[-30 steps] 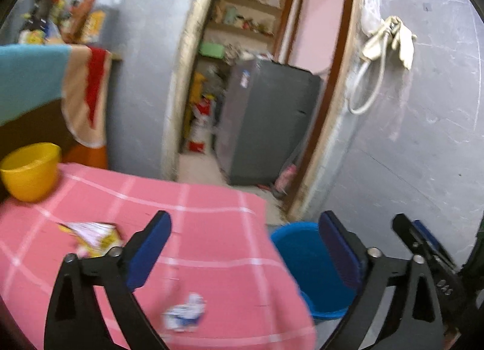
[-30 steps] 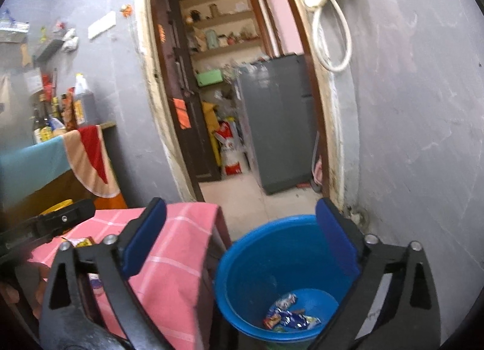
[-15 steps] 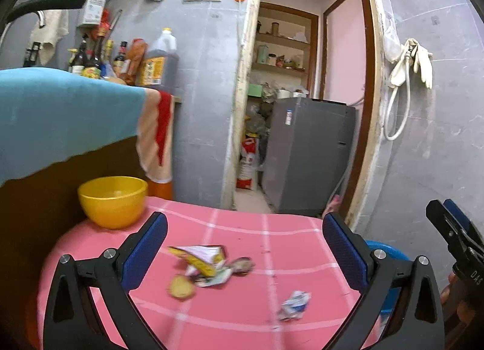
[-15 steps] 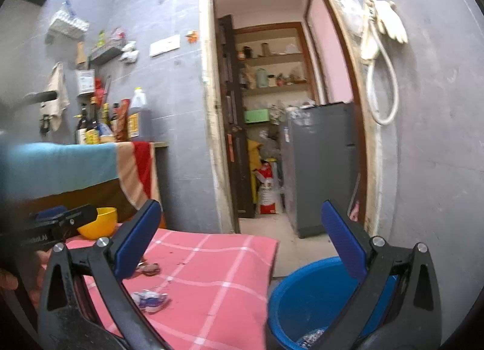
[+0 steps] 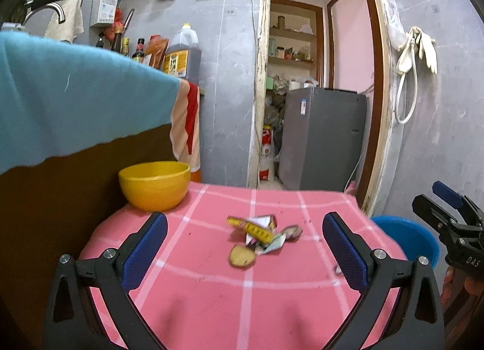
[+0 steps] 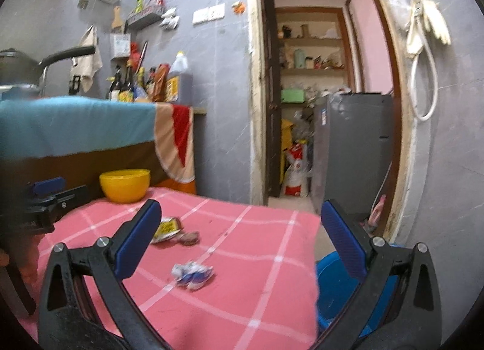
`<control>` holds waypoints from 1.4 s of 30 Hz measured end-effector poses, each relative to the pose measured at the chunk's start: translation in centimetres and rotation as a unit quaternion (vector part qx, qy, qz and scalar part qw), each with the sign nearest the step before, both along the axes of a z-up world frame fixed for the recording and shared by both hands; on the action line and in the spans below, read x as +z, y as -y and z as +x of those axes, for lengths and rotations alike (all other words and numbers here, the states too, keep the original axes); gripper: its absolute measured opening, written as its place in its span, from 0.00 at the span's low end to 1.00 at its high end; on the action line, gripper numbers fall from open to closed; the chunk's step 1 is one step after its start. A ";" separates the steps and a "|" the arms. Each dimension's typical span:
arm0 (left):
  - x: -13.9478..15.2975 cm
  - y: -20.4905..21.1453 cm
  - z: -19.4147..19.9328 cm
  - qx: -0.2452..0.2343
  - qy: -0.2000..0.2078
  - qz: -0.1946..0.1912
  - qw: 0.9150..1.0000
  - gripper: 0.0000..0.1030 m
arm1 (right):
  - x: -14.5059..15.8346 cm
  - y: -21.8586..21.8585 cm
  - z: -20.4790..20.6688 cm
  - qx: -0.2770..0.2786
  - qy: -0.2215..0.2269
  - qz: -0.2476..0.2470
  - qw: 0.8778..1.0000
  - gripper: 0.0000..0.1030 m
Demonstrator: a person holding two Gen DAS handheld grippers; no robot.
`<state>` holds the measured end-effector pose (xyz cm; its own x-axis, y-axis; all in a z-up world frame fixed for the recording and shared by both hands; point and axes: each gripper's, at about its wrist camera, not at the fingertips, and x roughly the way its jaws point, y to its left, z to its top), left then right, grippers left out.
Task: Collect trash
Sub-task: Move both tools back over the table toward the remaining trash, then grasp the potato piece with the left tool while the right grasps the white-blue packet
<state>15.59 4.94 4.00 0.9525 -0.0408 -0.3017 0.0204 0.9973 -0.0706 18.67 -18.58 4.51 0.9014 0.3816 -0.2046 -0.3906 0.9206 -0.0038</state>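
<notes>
the left gripper hangs over a pink checked tablecloth, its two blue-padded fingers spread wide with nothing between them. the right gripper is spread just as wide and also empty; from the left wrist view it shows at the far right edge, beside the table.

four bits of trash lie on the cloth. three sit close together near the middle: one yellow wrapper, torn open, one round brownish scrap just in front of it, and one darker brown scrap touching the wrapper's right side. the fourth, one crumpled white and blue wrapper, lies apart from the cluster, nearer the right gripper and between its fingers in that view.

one yellow bowl stands at the far left corner of the table, well apart from the trash. one blue bucket stands on the floor just beside the table's right edge; its contents cannot be seen. behind, one grey fridge stands past the doorway.
</notes>
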 end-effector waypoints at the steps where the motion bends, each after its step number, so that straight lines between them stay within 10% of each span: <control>1: -0.3 -0.2 -0.1 -0.002 -0.004 -0.001 1.000 0.98 | -0.3 -0.3 0.0 0.003 -0.005 -0.003 1.000 1.00; 23: -3.6 -1.9 4.7 -0.003 -0.178 -0.029 0.984 0.98 | -5.3 -3.4 4.2 0.022 -0.173 -0.073 0.982 1.00; 34: -5.0 -1.3 8.0 -0.034 -0.247 -0.023 0.968 0.88 | -7.0 -5.2 5.6 0.051 -0.233 -0.107 0.965 0.68; 42: -5.8 -1.2 9.6 -0.048 -0.267 -0.022 0.962 0.73 | -7.1 -5.6 6.5 0.070 -0.245 -0.099 0.962 0.64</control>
